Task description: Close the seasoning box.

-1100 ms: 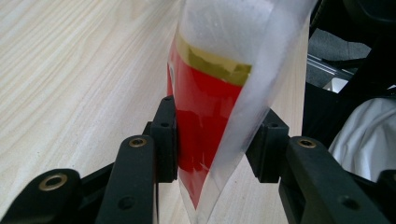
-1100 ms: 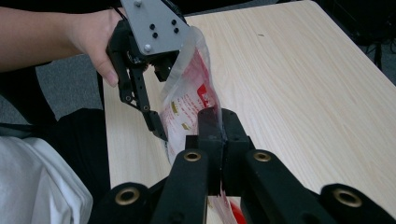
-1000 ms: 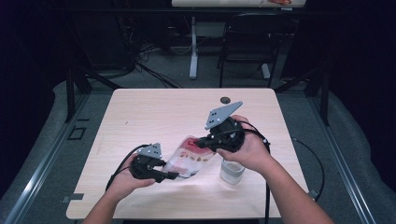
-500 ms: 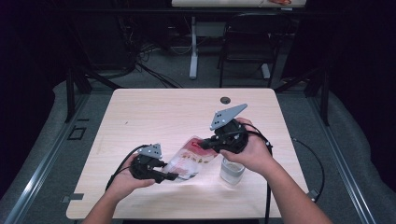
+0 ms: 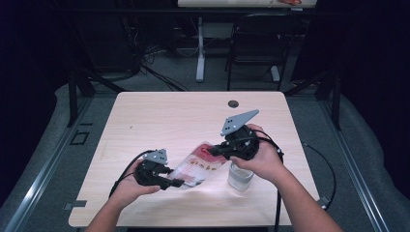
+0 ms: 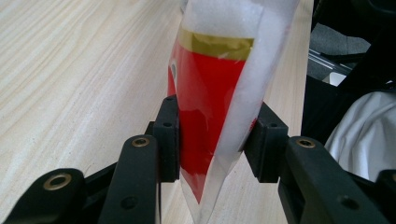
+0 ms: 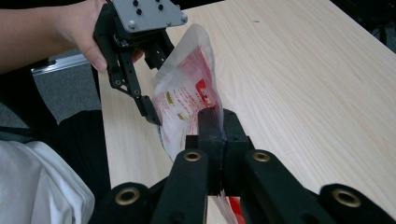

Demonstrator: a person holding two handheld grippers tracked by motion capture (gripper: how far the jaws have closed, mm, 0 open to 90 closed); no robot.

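A red and white plastic pouch (image 5: 198, 166) hangs between my two grippers just above the table (image 5: 169, 116). My left gripper (image 5: 176, 183) is shut on its lower left end. In the left gripper view the pouch (image 6: 210, 93) stands puffed up between the jaws of that gripper (image 6: 215, 140). My right gripper (image 5: 212, 151) is shut on the upper right edge. The right gripper view shows its jaws (image 7: 217, 123) pinched tight on the pouch (image 7: 187, 98), with the other hand and its gripper beyond.
A small clear cup (image 5: 240, 178) stands on the table right under my right hand. A round cable hole (image 5: 233, 103) sits near the table's far edge. A dark chair (image 5: 251, 43) and a table leg are on the floor beyond.
My right gripper has drifted a little to the right and nearer, still holding the pouch. The left gripper has hardly moved.
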